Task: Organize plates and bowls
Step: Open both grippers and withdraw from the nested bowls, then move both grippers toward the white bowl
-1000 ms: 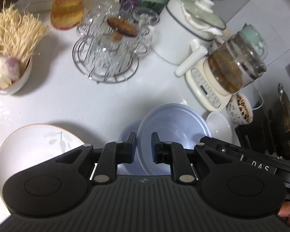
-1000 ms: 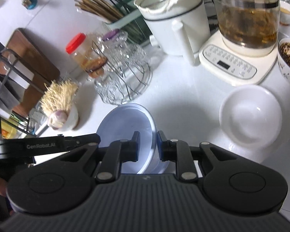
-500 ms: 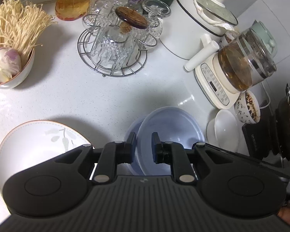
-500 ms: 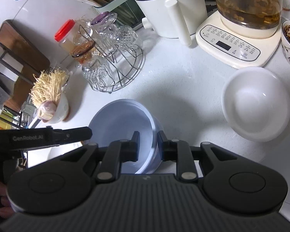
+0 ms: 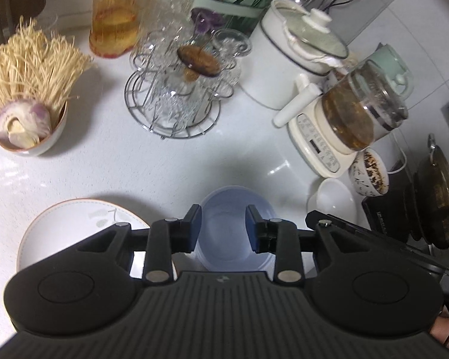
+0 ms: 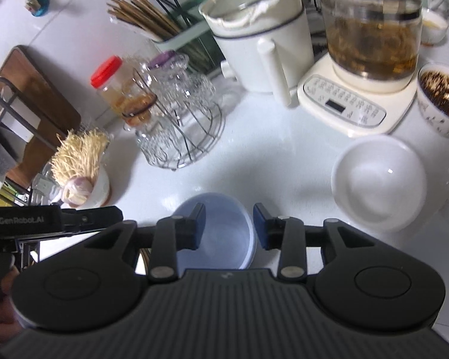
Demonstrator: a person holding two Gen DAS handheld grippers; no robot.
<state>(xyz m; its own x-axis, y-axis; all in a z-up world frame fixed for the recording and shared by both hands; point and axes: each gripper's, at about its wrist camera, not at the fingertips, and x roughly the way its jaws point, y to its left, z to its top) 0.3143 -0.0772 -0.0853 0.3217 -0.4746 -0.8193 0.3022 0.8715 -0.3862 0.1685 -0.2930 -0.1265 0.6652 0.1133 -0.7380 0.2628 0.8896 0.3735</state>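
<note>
Above the blue bowl (image 5: 235,233) on the counter (image 5: 170,164), left claw (image 5: 224,229) and right claw (image 6: 228,226) gape, holding nothing.

Bare counter (image 5: 170,161) before glass rack (image 5: 176,101)

A red-lidded jar (image 5: 114,15), wire glass rack (image 5: 176,95), white pot (image 5: 290,68) and glass kettle (image 5: 353,113) crowd the counter (image 5: 134,164).
</note>
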